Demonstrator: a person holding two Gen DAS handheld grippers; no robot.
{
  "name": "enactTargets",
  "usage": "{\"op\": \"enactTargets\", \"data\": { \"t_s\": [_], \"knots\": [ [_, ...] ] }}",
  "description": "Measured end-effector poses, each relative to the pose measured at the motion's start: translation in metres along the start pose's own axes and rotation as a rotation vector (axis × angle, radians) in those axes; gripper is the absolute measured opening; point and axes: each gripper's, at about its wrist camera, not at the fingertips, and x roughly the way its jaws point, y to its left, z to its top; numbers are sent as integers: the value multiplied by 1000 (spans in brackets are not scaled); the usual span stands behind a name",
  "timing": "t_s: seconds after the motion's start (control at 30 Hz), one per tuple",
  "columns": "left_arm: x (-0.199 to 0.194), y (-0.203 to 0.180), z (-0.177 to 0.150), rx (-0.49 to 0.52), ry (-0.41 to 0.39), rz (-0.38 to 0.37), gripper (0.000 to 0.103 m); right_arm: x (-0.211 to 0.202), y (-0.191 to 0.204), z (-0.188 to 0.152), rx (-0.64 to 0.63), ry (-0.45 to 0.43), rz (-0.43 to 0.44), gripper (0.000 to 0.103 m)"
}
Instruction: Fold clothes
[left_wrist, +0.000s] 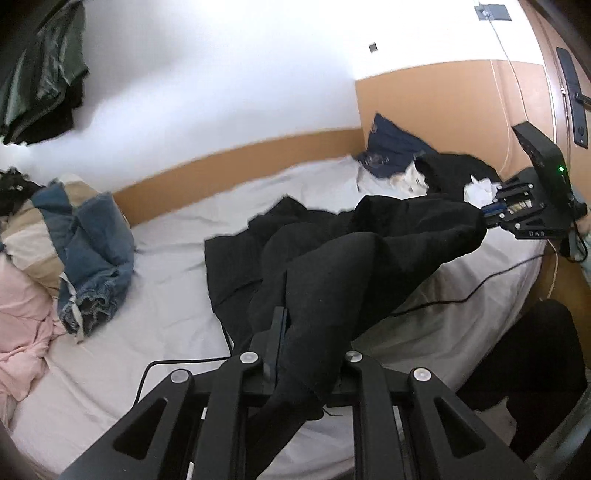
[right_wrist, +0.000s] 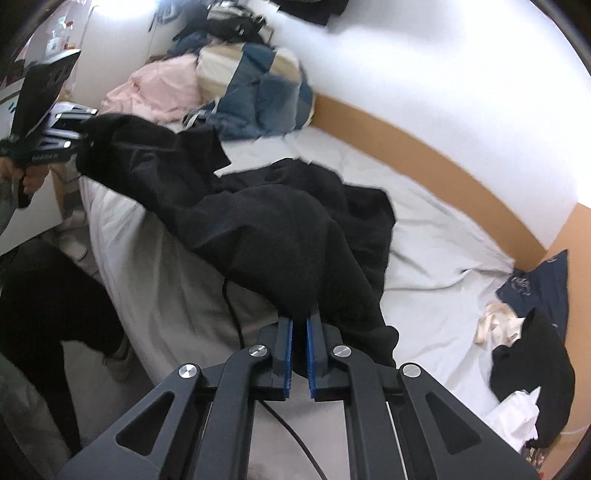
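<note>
Left wrist view, places given from the black garment (left_wrist: 332, 251), which is on the bed (left_wrist: 177, 302), partly lifted off the sheet. Far left: pink bedding (left_wrist: 22, 317), then blue jeans (left_wrist: 96, 258). At its near end: left hand-held gripper (left_wrist: 295, 354), pinching a fold of it. At its far right end: right hand-held gripper (left_wrist: 491, 216), clamped on its edge. Behind it: navy cloth (left_wrist: 391, 144) near the headboard.

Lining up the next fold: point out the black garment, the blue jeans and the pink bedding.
Black fabric garment (right_wrist: 266, 221): right wrist view, bunched middle.
Crumpled blue denim jeans (left_wrist: 99, 254): left wrist view, leg fabric.
Pale pink bedding (left_wrist: 22, 314): left wrist view, rumpled middle.
</note>
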Motion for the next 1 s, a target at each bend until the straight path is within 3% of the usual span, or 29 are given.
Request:
{"op": "enactTargets", "data": {
  "t_s": [0.2, 0.3, 0.43, 0.5, 0.6, 0.77, 0.8, 0.9, 1.0],
  "knots": [
    [57, 27, 40, 93, 158, 3, 14, 54, -43, 42, -38, 142, 91, 6],
    [91, 51, 56, 35, 206, -29, 16, 86, -71, 61, -26, 203, 104, 7],
    [135, 82, 67, -55, 226, -7, 22, 134, -98, 72, 10, 242, 86, 12],
    [156, 96, 58, -101, 248, 7, 28, 155, -110, 74, 52, 236, 52, 18],
    [187, 117, 46, -170, 282, 29, 41, 183, -127, 73, 108, 219, -6, 41],
    [238, 152, 25, -284, 337, 64, 56, 230, -152, 60, 212, 181, -5, 44],
    [244, 154, 17, -287, 343, 63, 58, 236, -154, 55, 233, 170, -18, 46],
    [243, 163, -5, -354, 313, 36, 63, 249, -161, 40, 293, 132, -56, 66],
    [224, 172, -11, -408, 285, 37, 63, 249, -166, 29, 338, 94, -74, 69]
  ]
}}
